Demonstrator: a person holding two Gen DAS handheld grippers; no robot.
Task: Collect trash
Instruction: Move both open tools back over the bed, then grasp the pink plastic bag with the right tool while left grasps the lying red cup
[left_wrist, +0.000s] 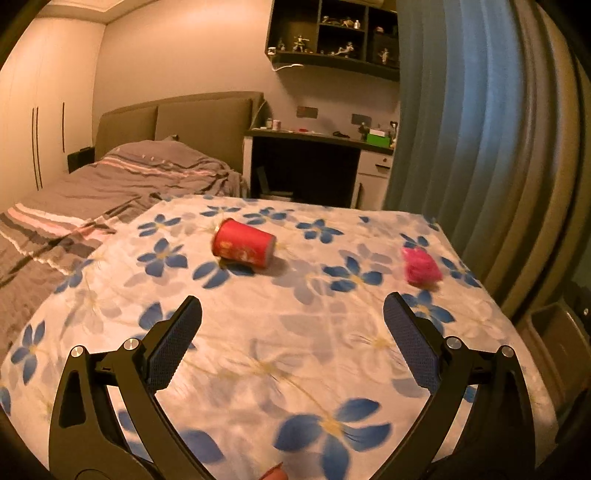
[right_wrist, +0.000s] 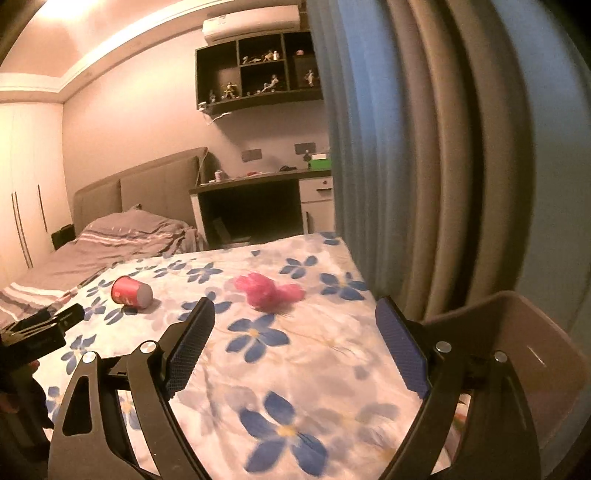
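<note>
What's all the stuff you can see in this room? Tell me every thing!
cup: 1, red, on its side on the flowered cloth
crumpled wad: 1, pink, on the cloth near the curtain
flowered cloth: 1, white with blue flowers
bed: 1, grey striped bedding
desk: 1, dark top, by the far wall
shelf: 1, dark, holds figurines
curtain: 1, blue-grey
bin: 1, brownish, beside the cloth
left gripper: open
right gripper: open
</note>
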